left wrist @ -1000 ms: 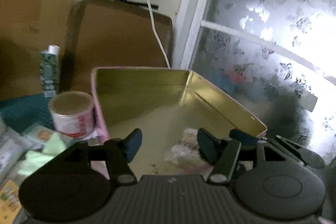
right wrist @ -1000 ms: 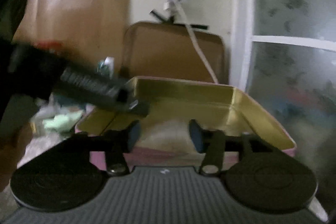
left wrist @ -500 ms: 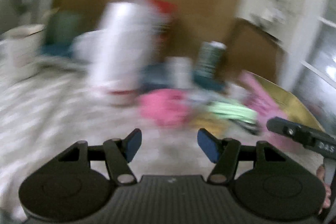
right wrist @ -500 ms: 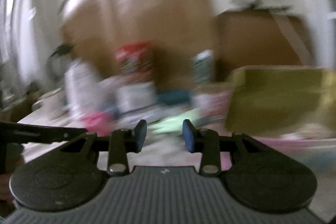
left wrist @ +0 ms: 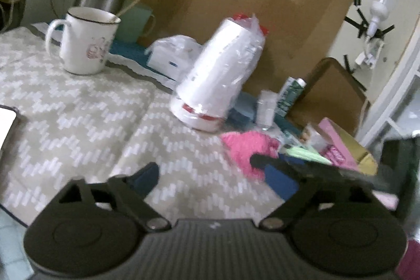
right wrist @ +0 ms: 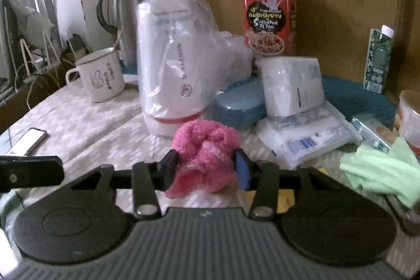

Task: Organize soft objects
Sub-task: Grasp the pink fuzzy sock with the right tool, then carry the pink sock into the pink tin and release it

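Observation:
A fluffy pink cloth [right wrist: 206, 148] lies on the patterned tablecloth [right wrist: 86, 122]. My right gripper [right wrist: 206, 169] is open, with one finger on each side of the cloth's near end; the fingers look close to it but I cannot tell whether they touch. The left wrist view shows the same pink cloth [left wrist: 246, 148] with the right gripper's fingertip [left wrist: 258, 160] on it. My left gripper [left wrist: 215, 177] is open and empty above the tablecloth, left of the cloth. A light green cloth [right wrist: 380, 169] lies to the right. The pink-walled gold tin [left wrist: 346, 151] stands at the far right.
A white appliance in a plastic bag [right wrist: 173, 64] stands just behind the pink cloth. Around it are an enamel mug [right wrist: 101, 75], a steel thermos [right wrist: 126, 15], a blue case [right wrist: 239, 106], wrapped white packs [right wrist: 296, 88], a red snack box [right wrist: 270, 15] and a phone [right wrist: 29, 139].
Both grippers swung left, away from the gold tin, to the cluttered table. My right gripper now straddles the pink cloth, its fingers wider apart than half a second ago.

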Demonstrator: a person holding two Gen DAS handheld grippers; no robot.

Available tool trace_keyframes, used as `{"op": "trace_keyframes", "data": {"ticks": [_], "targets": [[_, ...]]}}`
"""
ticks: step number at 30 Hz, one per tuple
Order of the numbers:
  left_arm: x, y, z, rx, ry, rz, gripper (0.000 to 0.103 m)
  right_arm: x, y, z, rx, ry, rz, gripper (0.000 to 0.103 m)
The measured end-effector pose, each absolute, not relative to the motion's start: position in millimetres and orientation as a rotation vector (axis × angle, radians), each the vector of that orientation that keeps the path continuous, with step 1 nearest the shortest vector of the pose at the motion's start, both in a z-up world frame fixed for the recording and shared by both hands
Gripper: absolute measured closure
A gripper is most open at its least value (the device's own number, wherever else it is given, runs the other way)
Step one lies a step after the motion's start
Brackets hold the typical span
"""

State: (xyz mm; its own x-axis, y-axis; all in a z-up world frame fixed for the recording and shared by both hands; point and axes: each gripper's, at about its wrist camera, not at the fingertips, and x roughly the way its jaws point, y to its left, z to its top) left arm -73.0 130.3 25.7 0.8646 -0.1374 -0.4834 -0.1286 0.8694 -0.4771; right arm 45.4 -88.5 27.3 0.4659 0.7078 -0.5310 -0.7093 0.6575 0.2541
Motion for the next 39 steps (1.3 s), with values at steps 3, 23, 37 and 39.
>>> {"op": "trace_keyframes", "data": {"ticks": [3,23,37,39], "targets": [[-68,120,26,-0.533,0.557,-0.089,0.01,10,-116,33,0.001,0.629,0.91,0.054],[-22,-6,13,-0.39,0.789,-0.445,0.059,-47,-198,-1,0.022,0.603,0.812,0.044],[49,-130,88,-0.167,0.609,-0.645,0.058,-25,-289,40,0.153,0.333,0.532,0.056],[64,-152,88,-0.15,0.607,-0.674,0.056,-16,-306,43,0.169,0.321,0.467,0.055]]}}
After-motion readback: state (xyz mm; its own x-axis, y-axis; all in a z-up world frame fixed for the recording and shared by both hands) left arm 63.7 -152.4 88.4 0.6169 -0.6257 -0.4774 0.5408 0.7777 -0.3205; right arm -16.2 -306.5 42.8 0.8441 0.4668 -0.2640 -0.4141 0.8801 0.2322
